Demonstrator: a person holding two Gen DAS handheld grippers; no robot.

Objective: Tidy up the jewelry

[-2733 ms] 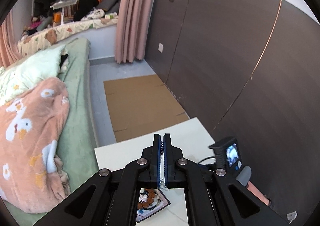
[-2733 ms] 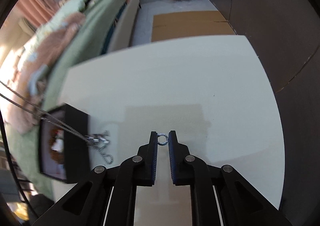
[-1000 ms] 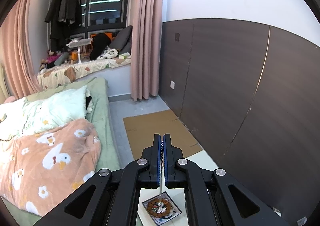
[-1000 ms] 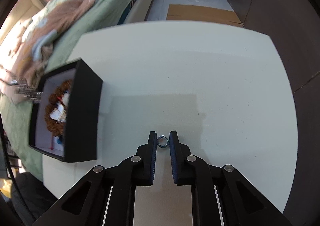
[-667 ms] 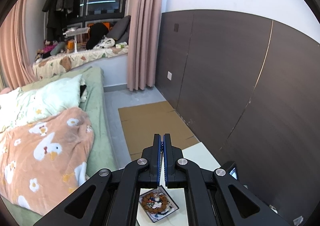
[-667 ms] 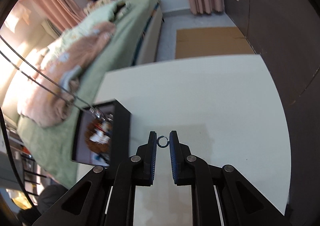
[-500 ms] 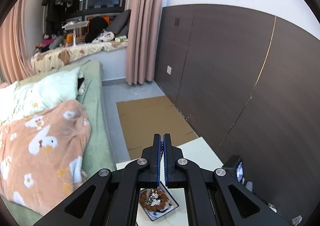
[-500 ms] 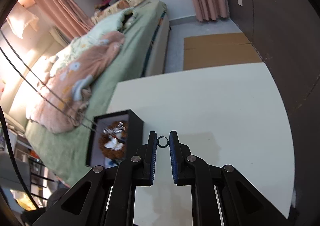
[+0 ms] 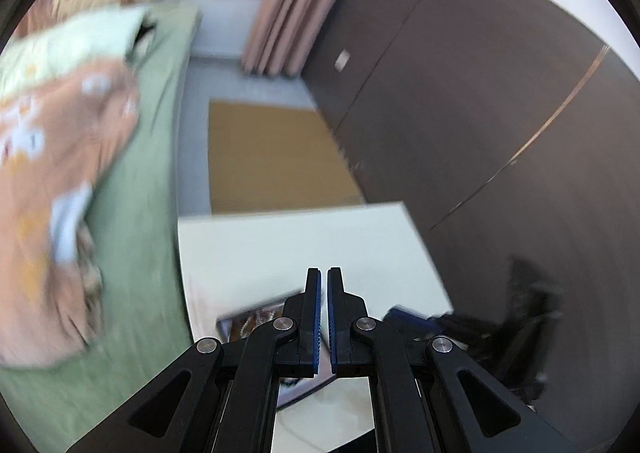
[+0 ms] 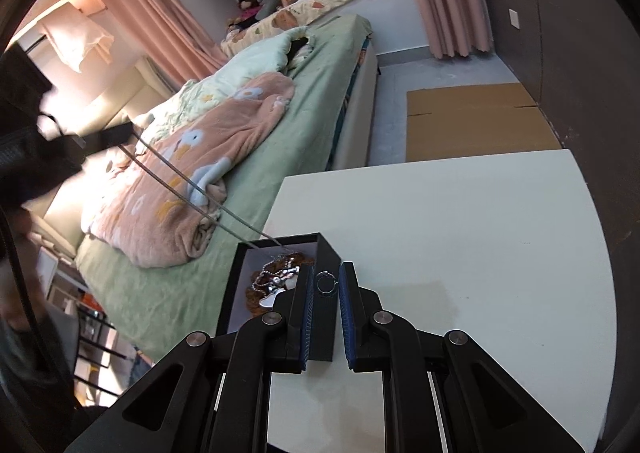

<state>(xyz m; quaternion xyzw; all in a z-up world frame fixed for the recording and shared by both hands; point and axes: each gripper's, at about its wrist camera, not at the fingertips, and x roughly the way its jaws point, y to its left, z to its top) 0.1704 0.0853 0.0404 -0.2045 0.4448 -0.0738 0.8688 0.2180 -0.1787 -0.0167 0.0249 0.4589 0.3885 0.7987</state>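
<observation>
Over the white table (image 10: 460, 221), right gripper (image 10: 323, 285) pinches a small silver ring (image 10: 325, 283) between its blue pads, jaws nearly closed on it, tilted steeply down. A second ago the ring sat over bare tabletop with the black jewelry box (image 10: 324, 257) off to the left; now the box's near wall is right behind the ring, so the drop point looks close. Box already holds a brown bead bracelet and a silver chain with pendant (image 10: 276, 289).

Left gripper (image 9: 323, 285): view is motion-blurred and now shows table and box (image 9: 256, 323), where a second ago it showed mostly room and wall, so it has dropped and pitched down. Jaws almost together, thin slit between the blue pads; can't see anything in the slit. In the right view a thin chain (image 10: 200, 189) stretches taut from the dark blur at the left edge down into the box, so the necklace is probably still being lowered in.

My read: chain nearly stowed, ring next. Risk is the ring clipping the box wall.
</observation>
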